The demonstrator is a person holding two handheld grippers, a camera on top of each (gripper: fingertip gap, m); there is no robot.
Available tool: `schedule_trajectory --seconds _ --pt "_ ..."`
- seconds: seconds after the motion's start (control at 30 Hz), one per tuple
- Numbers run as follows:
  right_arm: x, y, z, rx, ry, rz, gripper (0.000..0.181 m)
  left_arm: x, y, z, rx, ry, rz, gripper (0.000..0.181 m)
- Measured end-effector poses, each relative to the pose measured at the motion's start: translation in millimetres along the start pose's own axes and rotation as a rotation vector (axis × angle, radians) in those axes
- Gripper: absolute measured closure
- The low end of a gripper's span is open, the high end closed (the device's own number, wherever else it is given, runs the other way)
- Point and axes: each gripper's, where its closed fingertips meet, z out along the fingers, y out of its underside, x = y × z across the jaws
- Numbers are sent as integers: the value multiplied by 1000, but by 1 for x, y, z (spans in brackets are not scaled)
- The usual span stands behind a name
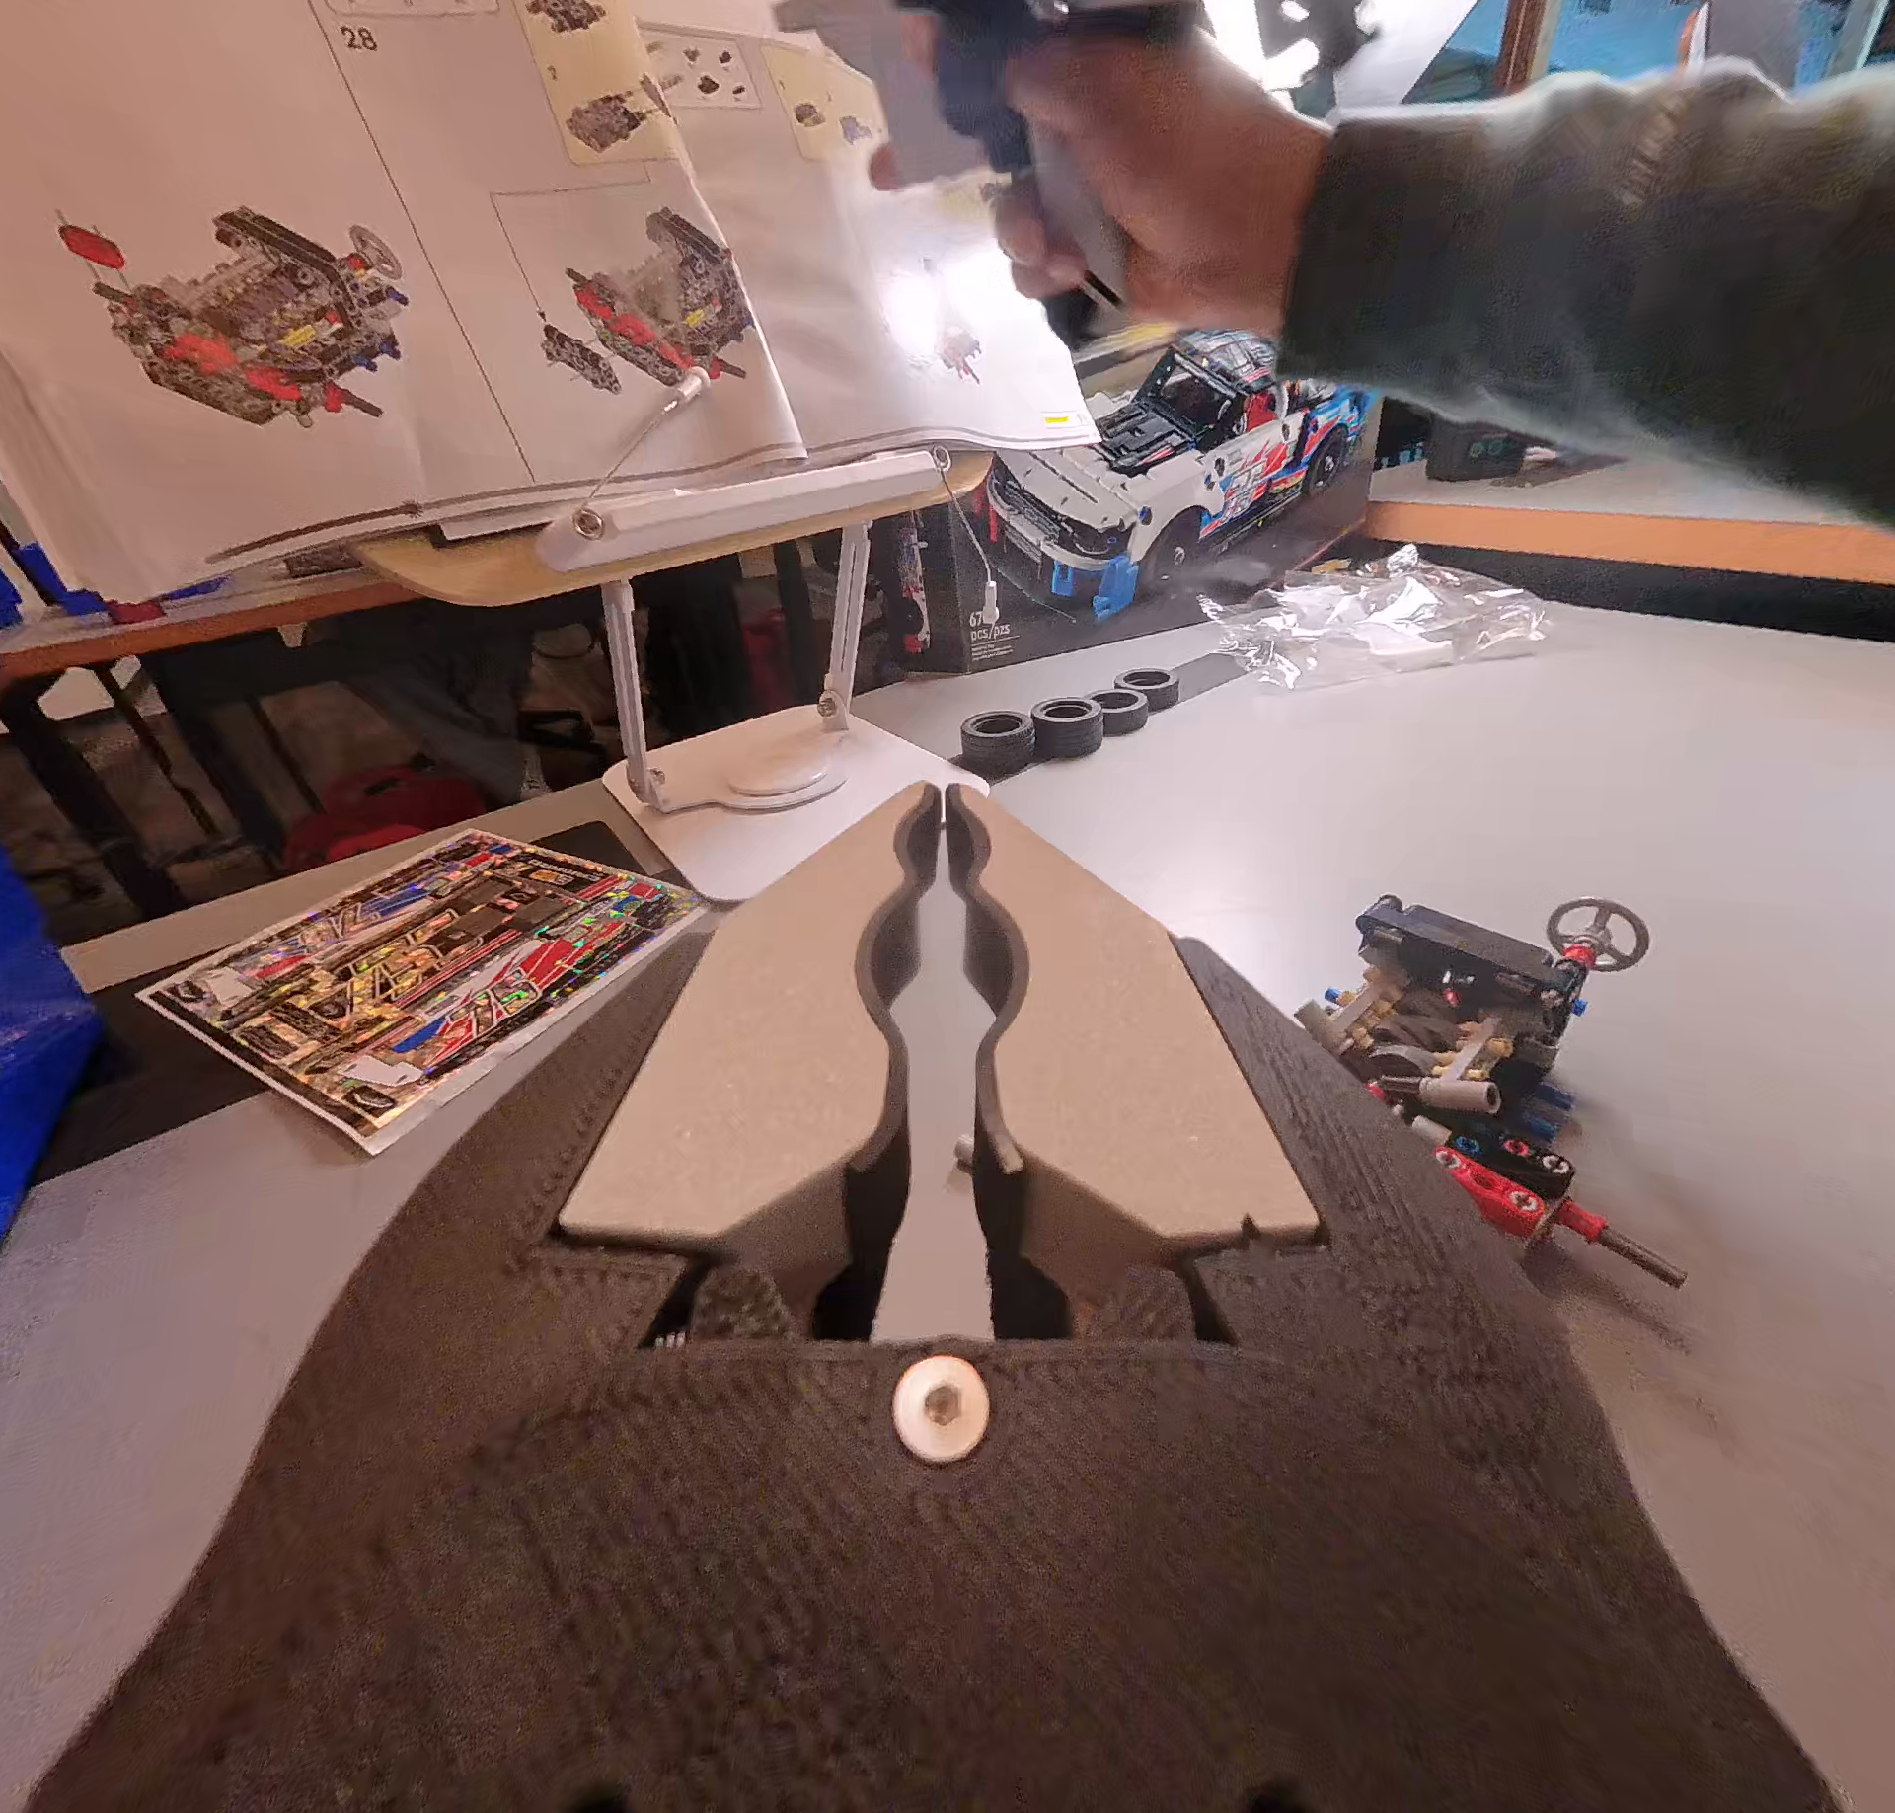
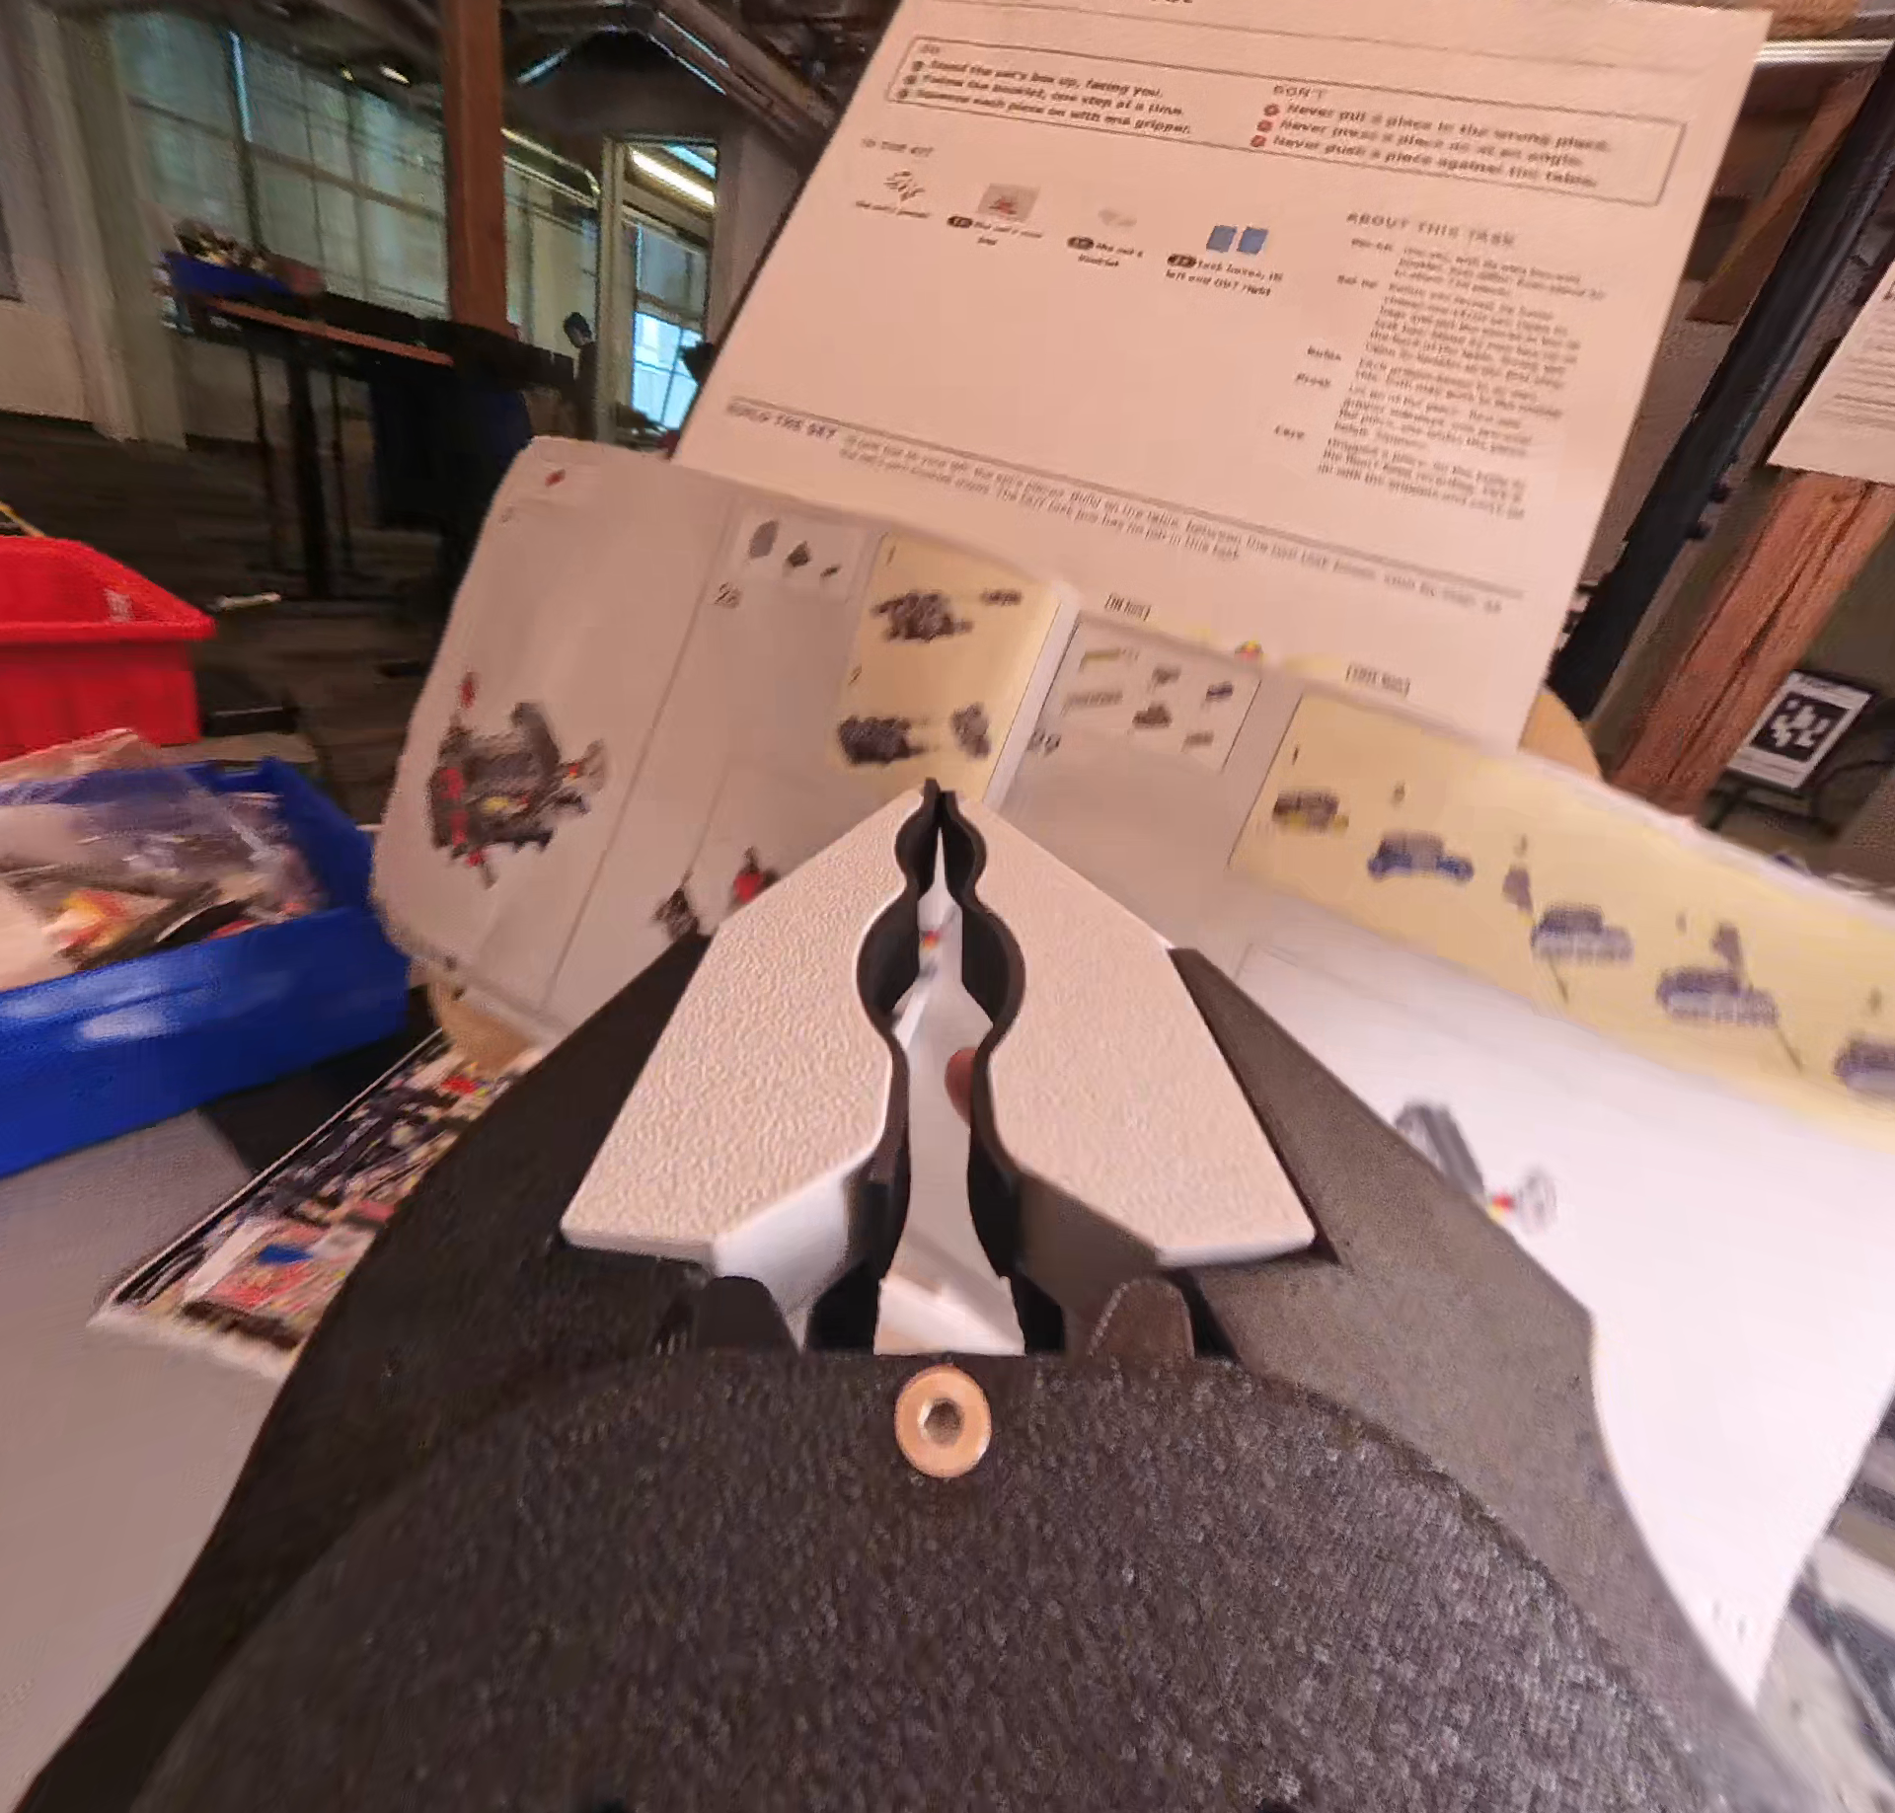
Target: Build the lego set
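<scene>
The left gripper (image 1: 943, 805) hangs above the grey worktop (image 1: 1436, 790) with its two fingers together and nothing between them. To the right of it, on the worktop, lies the half-built lego model (image 1: 1477, 1036), dark with red and blue parts and a small grey steering wheel (image 1: 1597, 933) at its far end. Farther back four black tyres (image 1: 1066, 723) stand in a row, with a crumpled clear plastic bag (image 1: 1384, 626) beyond them and the set's box (image 1: 1159, 503), which bears a picture of a white, blue and red car. A shiny sticker sheet (image 1: 420, 974) lies flat to the left of the gripper. The instruction booklet (image 1: 390, 256) stands open on a white stand (image 1: 738, 769). The right gripper (image 2: 938, 805) is raised at the booklet's right-hand side; its fingers are pressed together on a page (image 2: 1538, 1200), which bends up from the booklet. In the left wrist view the person's hand (image 1: 1159, 195) that holds this gripper is blurred. Behind the booklet a printed sheet (image 2: 1231, 256) stands upright. At the left stand a blue bin (image 2: 185, 1015) with bags in it and a red bin (image 2: 82, 636).
</scene>
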Motion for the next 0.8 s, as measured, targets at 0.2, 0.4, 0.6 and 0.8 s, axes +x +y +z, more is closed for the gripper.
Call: schedule_trajectory --seconds 0.2,0.4,0.6,0.8 --pt "31 -6 65 -71 49 -8 181 3 4 1 -10 32 -19 179" --pt "32 9 79 -133 36 -45 181 8 8 4 -26 63 -31 179" --pt "45 14 71 -128 61 -58 181 8 11 4 -36 66 -30 179" --pt "60 12 63 -115 71 -81 181 11 15 6 -43 79 -21 178"
